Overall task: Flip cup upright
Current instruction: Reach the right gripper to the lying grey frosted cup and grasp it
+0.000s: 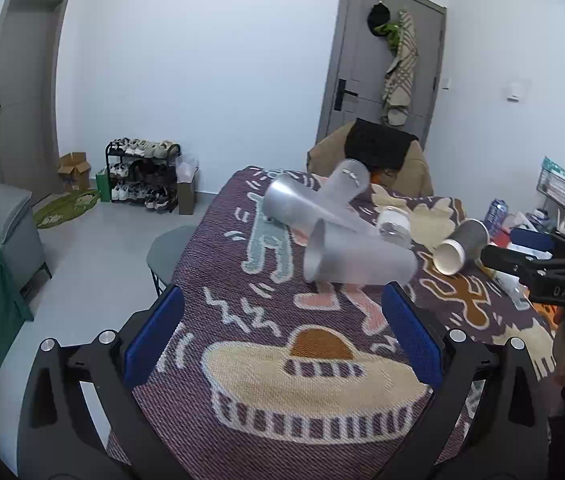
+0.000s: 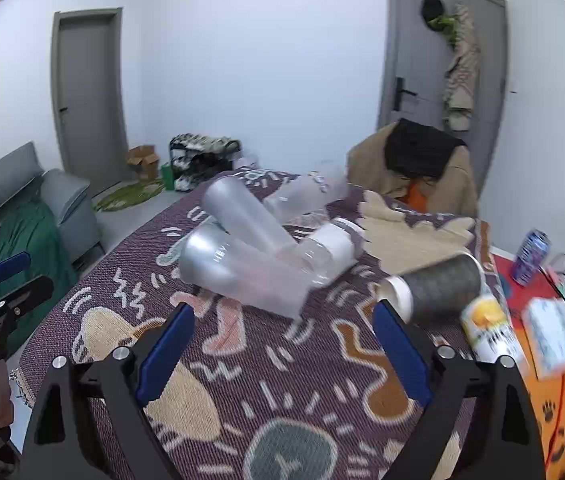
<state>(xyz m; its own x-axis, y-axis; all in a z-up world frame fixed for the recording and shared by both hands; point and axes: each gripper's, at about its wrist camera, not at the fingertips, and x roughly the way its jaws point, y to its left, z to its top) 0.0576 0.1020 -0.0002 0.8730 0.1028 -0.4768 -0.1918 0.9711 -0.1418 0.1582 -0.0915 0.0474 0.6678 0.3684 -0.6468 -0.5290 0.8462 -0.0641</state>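
Left wrist view shows the left hand-held gripper [image 1: 282,332] spread wide and empty over the patterned cloth [image 1: 314,384] on the desk, lined up toward the nearest frosted cup [image 1: 358,260], which lies on its side just beyond the pads. The right hand-held gripper [image 2: 282,352] is likewise apart and empty. Farther back more tumbled cups [image 1: 306,204] overlap, a grey paper cup [image 1: 462,246] beside them, likely awaiting righting

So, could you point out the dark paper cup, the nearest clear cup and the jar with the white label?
dark paper cup [image 2: 442,284], right wrist view, on its dark side wall
nearest clear cup [image 1: 362,260], left wrist view, on its frosted side
jar [image 2: 332,246], right wrist view, on its white label
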